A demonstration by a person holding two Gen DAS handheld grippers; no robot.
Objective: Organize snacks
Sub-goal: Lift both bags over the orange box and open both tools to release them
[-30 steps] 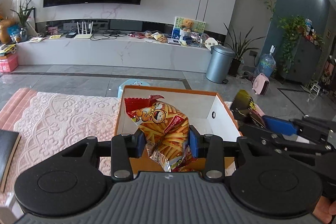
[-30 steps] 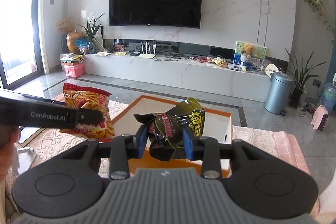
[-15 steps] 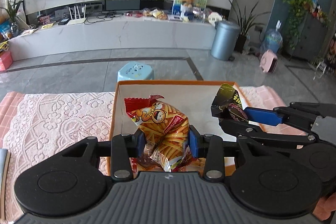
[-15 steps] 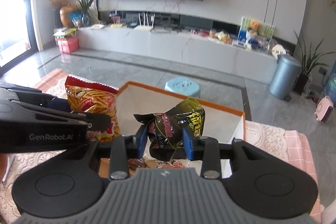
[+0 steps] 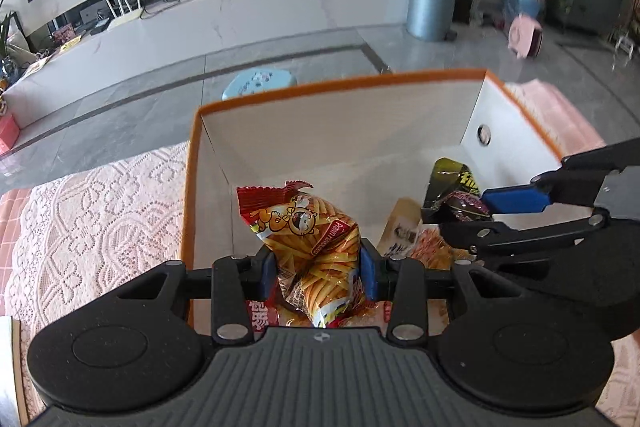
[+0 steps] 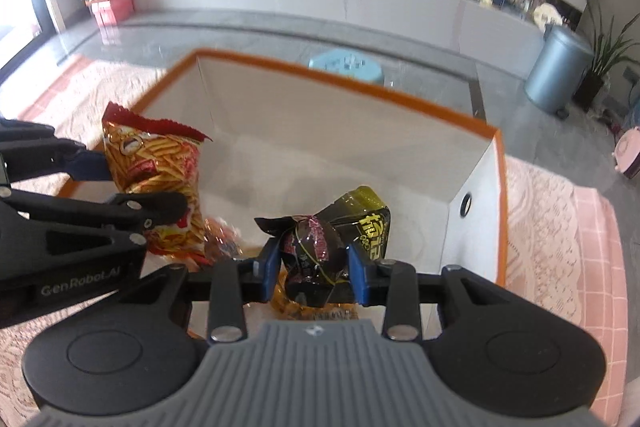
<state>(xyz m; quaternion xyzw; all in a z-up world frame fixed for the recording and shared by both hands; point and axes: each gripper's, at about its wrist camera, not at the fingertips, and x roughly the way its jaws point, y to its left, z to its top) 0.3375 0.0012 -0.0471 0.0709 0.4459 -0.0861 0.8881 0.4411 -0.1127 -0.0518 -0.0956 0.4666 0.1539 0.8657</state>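
Left gripper pinches the light, crinkly fries bag mid-body. Right gripper pinches the soft dark packet; both likely slippery, box just below.

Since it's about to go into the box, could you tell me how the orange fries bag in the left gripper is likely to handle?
The fries bag dents where the left gripper pinches it, so it is probably soft, air-filled and light. Its glossy film may be slippery. The sticks inside likely crush easily.
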